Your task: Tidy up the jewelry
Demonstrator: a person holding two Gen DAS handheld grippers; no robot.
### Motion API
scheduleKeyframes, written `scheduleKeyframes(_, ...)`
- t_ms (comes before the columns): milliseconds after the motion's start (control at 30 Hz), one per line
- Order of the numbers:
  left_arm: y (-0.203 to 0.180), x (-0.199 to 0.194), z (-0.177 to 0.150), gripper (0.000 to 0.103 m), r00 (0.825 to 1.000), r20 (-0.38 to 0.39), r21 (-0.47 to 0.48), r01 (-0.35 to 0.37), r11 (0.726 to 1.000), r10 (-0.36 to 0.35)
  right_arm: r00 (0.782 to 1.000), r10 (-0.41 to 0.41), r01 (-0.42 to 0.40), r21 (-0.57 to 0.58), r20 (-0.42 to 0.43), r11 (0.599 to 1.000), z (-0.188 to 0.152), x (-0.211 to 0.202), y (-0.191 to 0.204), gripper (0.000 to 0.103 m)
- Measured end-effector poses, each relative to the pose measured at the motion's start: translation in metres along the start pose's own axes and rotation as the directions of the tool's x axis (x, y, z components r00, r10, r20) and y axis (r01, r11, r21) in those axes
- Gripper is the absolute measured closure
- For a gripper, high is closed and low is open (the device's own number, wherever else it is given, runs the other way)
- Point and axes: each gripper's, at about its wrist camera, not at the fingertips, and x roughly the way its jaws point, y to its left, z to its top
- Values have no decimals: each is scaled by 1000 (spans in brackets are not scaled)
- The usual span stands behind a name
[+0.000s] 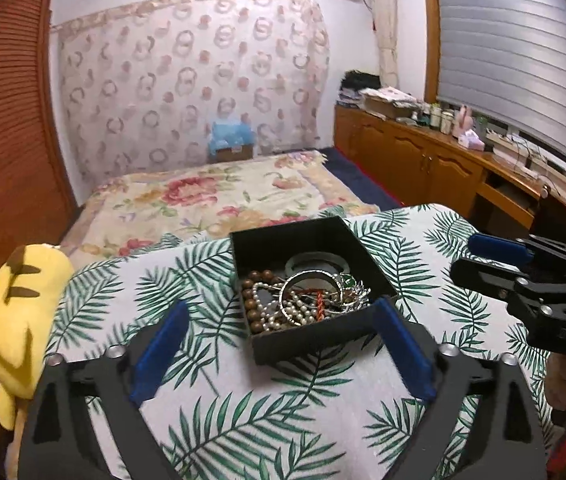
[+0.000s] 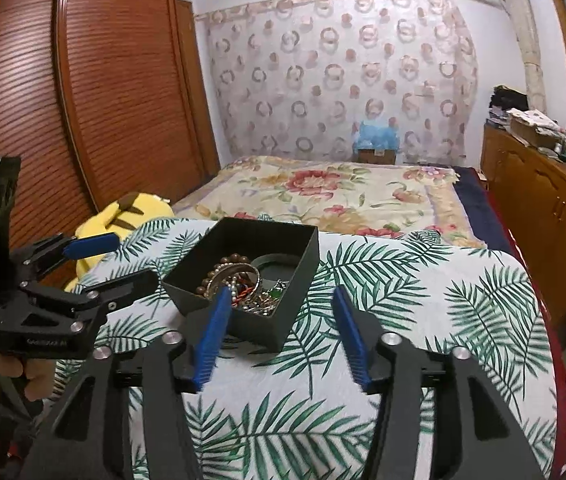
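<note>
A black open box (image 1: 319, 336) sits on a table with a palm-leaf cloth (image 1: 283, 420). It holds a tangle of jewelry (image 1: 303, 300): brown bead strands, pearl strands, a silver bangle, a red cord and a green stone. My left gripper (image 1: 283, 312) is open and empty, its blue pads either side of the box's near edge. The box also shows in the right wrist view (image 2: 283, 328), with the jewelry (image 2: 243, 284) inside. My right gripper (image 2: 281, 296) is open and empty, just short of the box's near corner. Each gripper shows in the other's view: the right (image 1: 479, 256), the left (image 2: 131, 260).
A yellow plush toy (image 1: 19, 320) lies at the table's left edge. Behind the table is a bed with a floral cover (image 1: 219, 196). A wooden cabinet (image 1: 423, 156) with clutter runs along the right wall. A slatted wooden wardrobe (image 2: 103, 92) stands at left.
</note>
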Motion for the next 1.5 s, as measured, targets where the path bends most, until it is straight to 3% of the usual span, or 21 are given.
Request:
scheduleKeyframes(367,5,-32,-18,8,999,10,-64,-53,997,54,992,-96,97,-8,80,995,-15,-37,19,3)
scheduleKeyframes(1500,6,-54,-27,8,996,47,-72,-68,995,71,987,-135,130,60,88,990,-25,-42,12,3)
